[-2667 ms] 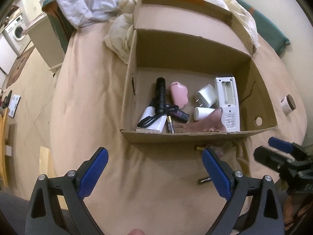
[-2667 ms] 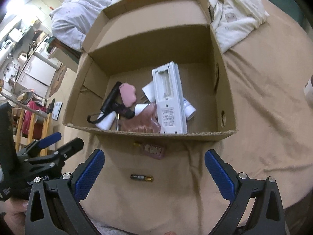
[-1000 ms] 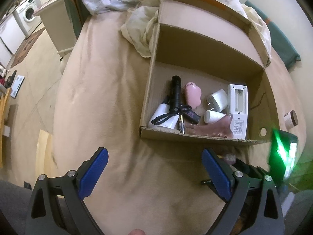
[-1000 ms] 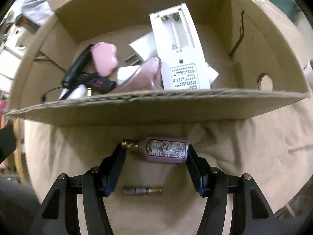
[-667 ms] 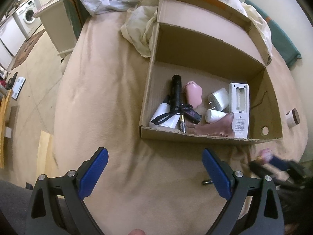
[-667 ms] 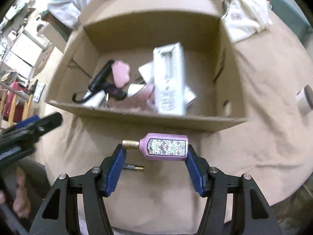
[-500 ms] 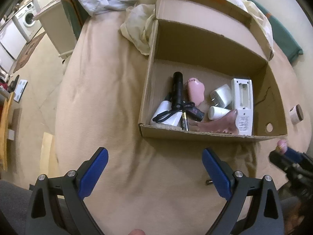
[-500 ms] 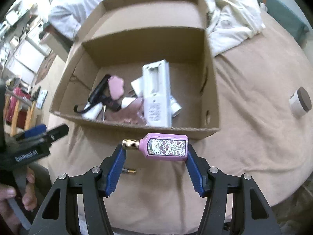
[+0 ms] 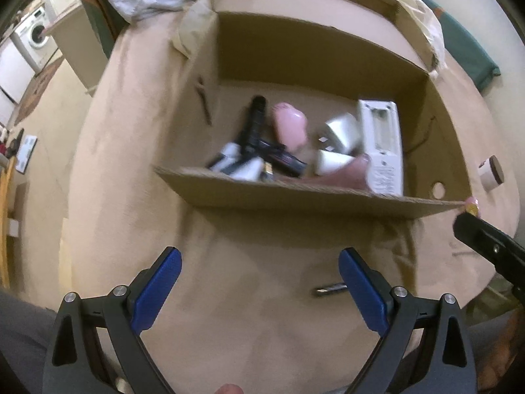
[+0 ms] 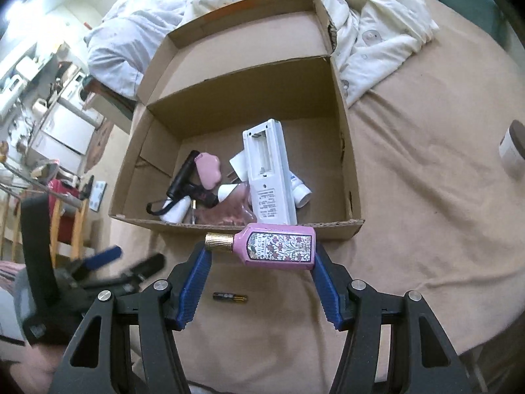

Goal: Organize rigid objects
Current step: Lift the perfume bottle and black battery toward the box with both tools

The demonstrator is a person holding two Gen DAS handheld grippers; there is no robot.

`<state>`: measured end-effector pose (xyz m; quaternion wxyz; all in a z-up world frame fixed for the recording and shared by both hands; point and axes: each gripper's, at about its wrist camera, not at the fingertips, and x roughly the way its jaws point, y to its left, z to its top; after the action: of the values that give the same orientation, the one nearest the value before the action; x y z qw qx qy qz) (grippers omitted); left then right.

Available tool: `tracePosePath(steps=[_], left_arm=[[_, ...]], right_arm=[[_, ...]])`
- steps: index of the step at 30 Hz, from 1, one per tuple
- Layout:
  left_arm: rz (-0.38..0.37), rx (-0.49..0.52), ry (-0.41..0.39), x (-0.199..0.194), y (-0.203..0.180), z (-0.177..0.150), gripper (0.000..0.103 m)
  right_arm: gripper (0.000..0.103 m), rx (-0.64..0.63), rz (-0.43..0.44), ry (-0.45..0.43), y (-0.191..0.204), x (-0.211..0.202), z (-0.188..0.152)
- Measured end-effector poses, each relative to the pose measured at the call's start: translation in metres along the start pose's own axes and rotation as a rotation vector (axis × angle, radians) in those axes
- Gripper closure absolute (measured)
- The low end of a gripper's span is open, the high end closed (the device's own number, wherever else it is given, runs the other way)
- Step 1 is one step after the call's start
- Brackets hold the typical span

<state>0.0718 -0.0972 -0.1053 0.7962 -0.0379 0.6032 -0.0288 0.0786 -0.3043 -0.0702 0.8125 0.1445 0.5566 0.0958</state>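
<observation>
Blurring hid detail among the items in the cardboard box (image 10: pixel 352 177); we could not read the white remote (image 10: pixel 267 177) label. Right gripper (image 10: pixel 259 262) pointed steeply down, clamped end to end on the pink perfume bottle (image 10: pixel 279 251) above the box's near wall. Left gripper (image 9: pixel 259 282) was spread, empty, above the tan cloth (image 9: pixel 229 312), with the battery (image 9: pixel 328 289) beside its right finger.

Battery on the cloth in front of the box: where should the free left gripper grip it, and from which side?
Mid-barrel of the battery, from straight above, fingers straddling its width. It lies flat and alone on the cloth, and the left gripper is open.
</observation>
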Motion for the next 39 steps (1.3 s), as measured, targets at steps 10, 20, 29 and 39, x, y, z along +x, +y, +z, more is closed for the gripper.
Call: tracePosePath(steps=[10,20,29,39], left_arm=[[-0.01,-0.012,0.111,0.043,-0.046,-0.023,0.008],[0.092,0.081,0.139,0.075,-0.072,-0.038,0.023],[0.071,0.123,0.121,0.07,-0.073,-0.035,0.064],[0.097,0.161,0.082,0.049,-0.056,-0.029,0.064]], right_arm=[[0.039,0.019,0.046,-0.01,-0.005,-0.003,0.002],[0.039,0.024,0.062,-0.018,-0.007,-0.005,0.003],[0.039,0.0,0.06,-0.01,0.0,-0.002,0.005],[0.039,-0.007,0.037,-0.003,0.0,-0.001,0.003]])
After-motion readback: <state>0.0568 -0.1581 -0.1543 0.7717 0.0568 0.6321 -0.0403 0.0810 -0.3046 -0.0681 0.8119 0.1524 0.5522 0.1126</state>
